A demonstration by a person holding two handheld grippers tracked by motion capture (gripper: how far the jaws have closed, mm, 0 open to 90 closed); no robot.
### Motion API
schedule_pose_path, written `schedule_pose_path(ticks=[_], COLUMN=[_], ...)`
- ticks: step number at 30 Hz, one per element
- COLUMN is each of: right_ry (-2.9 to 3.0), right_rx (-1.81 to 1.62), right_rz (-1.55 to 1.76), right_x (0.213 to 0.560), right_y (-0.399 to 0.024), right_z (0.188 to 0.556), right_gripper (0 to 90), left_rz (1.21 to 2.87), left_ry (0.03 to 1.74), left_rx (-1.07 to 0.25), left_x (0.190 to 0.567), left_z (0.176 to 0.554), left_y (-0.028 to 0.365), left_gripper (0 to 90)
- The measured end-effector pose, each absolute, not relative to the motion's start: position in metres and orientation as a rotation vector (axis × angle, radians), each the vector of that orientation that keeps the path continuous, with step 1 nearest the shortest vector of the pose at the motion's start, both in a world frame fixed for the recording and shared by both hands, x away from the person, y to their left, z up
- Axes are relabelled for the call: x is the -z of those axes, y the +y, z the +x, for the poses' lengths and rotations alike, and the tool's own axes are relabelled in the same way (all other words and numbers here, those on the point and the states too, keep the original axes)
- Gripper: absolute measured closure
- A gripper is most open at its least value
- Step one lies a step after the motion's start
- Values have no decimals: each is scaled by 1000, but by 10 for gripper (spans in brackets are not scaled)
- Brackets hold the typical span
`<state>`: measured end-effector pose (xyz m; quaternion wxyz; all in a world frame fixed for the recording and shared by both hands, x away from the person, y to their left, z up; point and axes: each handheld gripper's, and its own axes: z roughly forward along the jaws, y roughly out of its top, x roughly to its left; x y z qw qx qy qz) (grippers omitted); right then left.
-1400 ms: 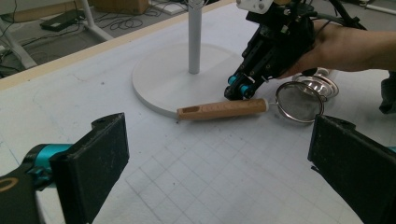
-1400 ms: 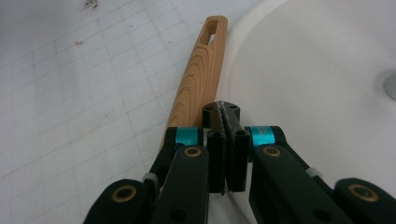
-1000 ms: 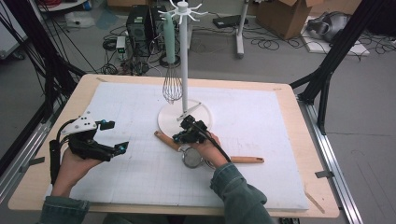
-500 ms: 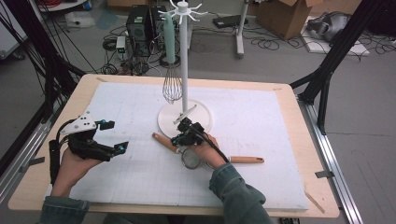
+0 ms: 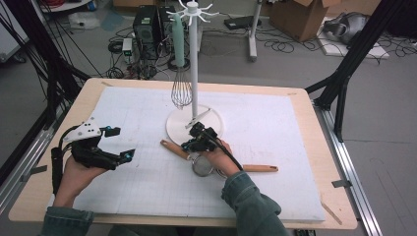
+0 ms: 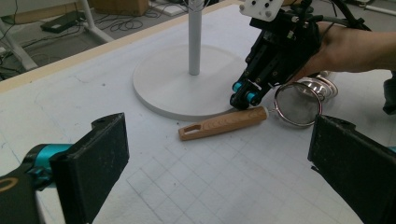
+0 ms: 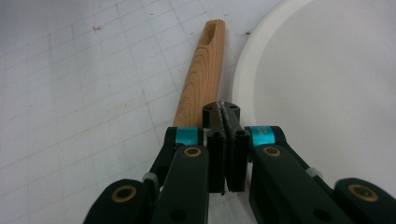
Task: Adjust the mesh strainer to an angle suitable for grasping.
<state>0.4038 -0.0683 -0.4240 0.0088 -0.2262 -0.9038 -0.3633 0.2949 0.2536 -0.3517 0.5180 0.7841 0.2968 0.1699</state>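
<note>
The right claw [image 5: 193,143] sits low on the white mat, its jaws clenched flat together with nothing between them, the tips resting right where the wooden handle [image 7: 200,77] of a small strainer meets the edge of the stand's round base [image 5: 175,129]. From the right gripper view the tips look to be touching or just above the near end of that handle, though I cannot tell which. The strainer [image 6: 298,103] lies flat on the surface, its mesh bowl under the person's right hand [image 5: 219,157] and its slotted handle pointing away toward the left. A second wooden handle [image 5: 260,168] sticks out on the far side of that hand (what it belongs to is hidden by the wrist). The left claw [image 5: 117,143] is held well apart at the left side of the mat, jaws spread wide and holding nothing, pointed across at the strainer. Behind it all rises the white stand's pole [image 5: 193,64], with a wire whisk [image 5: 181,91] with a pale green grip hanging from one of its top hooks.
</note>
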Motion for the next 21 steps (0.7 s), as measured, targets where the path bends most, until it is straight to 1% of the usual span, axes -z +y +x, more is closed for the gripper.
schedule_pose_path(ticks=[7,21], right_ry=[-2915,-2953], right_rx=[1161,1134], right_rz=[-655,-587], right_x=[420,425], right_y=[-62,-49], right_z=[399,399], right_gripper=[892,892], left_rz=[1877,1880], left_ry=[713,709], left_rx=[-408,-411], left_x=[351,350], left_z=[295,294], left_y=[254,255], left_gripper=[58,58])
